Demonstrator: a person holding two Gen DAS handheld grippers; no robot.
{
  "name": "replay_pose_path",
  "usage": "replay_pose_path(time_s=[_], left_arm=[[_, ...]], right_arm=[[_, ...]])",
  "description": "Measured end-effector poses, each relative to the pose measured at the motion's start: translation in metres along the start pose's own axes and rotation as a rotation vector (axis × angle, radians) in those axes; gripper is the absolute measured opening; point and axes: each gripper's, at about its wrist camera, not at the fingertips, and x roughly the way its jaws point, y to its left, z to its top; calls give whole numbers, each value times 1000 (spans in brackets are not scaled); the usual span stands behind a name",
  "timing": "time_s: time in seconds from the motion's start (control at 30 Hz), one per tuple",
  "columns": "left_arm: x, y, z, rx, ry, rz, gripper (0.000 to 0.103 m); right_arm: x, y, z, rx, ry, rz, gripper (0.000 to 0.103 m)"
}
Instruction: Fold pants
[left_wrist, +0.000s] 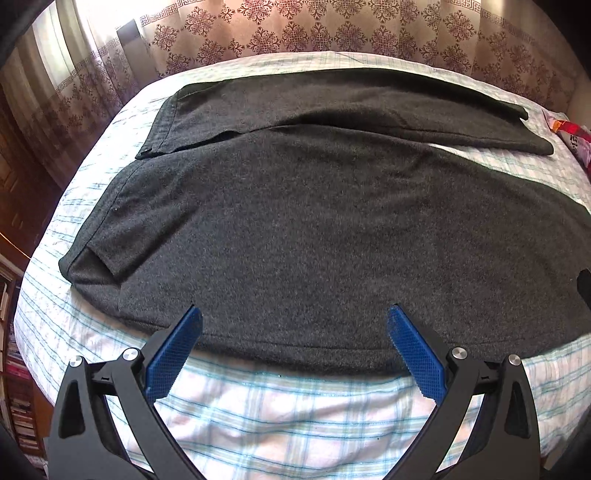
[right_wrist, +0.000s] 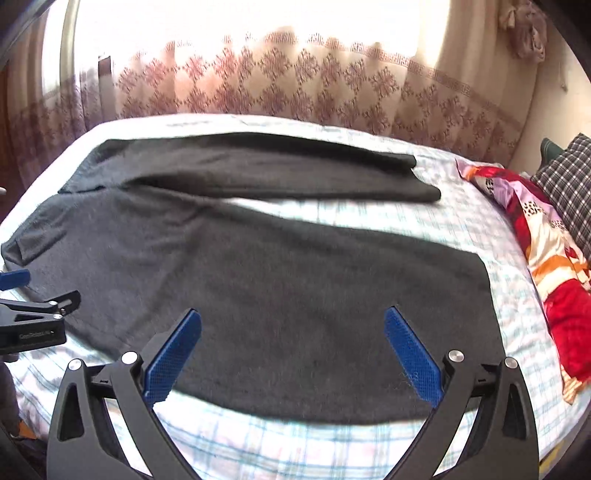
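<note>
The dark grey, woolly pants lay spread flat on the bed, legs splayed apart, not yet folded. The left gripper and right gripper hovered over the pants' near edge, fingers spread wide, holding nothing. Next, I judge, each must pinch that soft near hem and carry the near leg over the far one.

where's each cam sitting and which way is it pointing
Left wrist: rides the left tongs, open, low at the bed's near edge, facing across the dark pants toward the curtain.
Right wrist: rides the right tongs, open, further right, same heading; the left tongs show at its left edge, with a colourful quilt on the right.
Shared: the pants, the plaid sheet, the curtain.
</note>
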Motion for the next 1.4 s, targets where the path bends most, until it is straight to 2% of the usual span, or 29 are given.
replay_pose_path(time_s=[0.17, 0.3, 0.47, 0.6, 0.9, 1.13, 1.4], left_arm=[[7, 2, 21, -10, -13, 8, 101], [15, -3, 40, -3, -25, 14, 101], [32, -8, 76, 8, -28, 16, 101], [52, -9, 112, 13, -36, 28, 101], [108, -1, 191, 6, -24, 69, 101], [156, 4, 238, 27, -2, 84, 101], [195, 13, 276, 43, 42, 97, 101]], right_arm=[[22, -25, 19, 55, 31, 9, 98], [43, -50, 38, 105, 36, -22, 98], [78, -80, 64, 140, 46, -34, 98], [112, -99, 97, 116, 36, -76, 98], [214, -132, 171, 103, 82, -70, 98], [303, -147, 204, 111, 208, -43, 98], [344, -171, 245, 129, 208, -99, 98]])
